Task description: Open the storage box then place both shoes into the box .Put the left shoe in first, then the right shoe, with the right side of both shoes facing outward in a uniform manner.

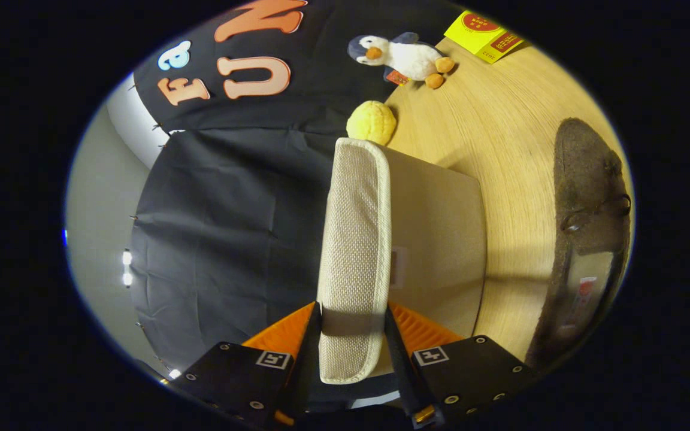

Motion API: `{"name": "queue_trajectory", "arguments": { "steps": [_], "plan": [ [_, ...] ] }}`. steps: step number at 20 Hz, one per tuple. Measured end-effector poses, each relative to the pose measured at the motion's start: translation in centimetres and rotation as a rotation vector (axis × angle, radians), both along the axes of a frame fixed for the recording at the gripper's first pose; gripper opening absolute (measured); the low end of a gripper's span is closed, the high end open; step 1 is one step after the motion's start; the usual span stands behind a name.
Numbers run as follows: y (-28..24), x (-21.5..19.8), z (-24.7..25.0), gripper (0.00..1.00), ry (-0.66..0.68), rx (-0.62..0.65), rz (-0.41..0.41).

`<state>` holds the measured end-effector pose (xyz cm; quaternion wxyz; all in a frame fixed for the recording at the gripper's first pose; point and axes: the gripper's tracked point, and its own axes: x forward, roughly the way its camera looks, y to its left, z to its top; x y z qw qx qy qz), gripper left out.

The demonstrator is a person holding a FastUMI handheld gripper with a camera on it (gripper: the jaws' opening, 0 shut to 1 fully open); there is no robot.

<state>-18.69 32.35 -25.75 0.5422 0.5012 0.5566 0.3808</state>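
Observation:
My gripper (351,314) is shut on the woven beige rim of the storage box's lid (354,251); both fingers press on its two sides. The rim runs straight ahead from the fingers, standing on edge. A smooth beige panel of the box (435,239) joins it on the side toward the table. The view is rolled sideways, with the wooden table (501,131) beyond that panel. One dark brown fuzzy shoe (590,239) lies on the table past the box, its opening and insole showing. The box's inside is hidden.
A penguin plush (405,57) and a yellow packet (483,36) lie far back on the table. A yellow knobbly ball (372,121) sits just beyond the lid's far end. The booth's black cloth wall (231,227) hangs on the other side of the lid.

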Motion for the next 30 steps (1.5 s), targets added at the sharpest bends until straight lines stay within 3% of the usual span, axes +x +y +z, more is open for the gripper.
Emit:
{"name": "queue_trajectory", "arguments": {
  "steps": [3, 6, 10, 19, 30],
  "plan": [
    [-0.3, 0.6, 2.7, 0.52, -0.028, 0.041, -0.021],
    [0.2, 1.7, 6.2, 0.32, -0.087, 0.085, -0.056],
    [2.0, 2.7, 9.7, 0.19, -0.174, 0.097, -0.065],
    [9.4, 2.8, 16.2, 0.19, -0.363, 0.111, 0.039],
    [19.3, 1.9, 19.2, 0.19, -0.498, 0.048, 0.155]
  ]
}}
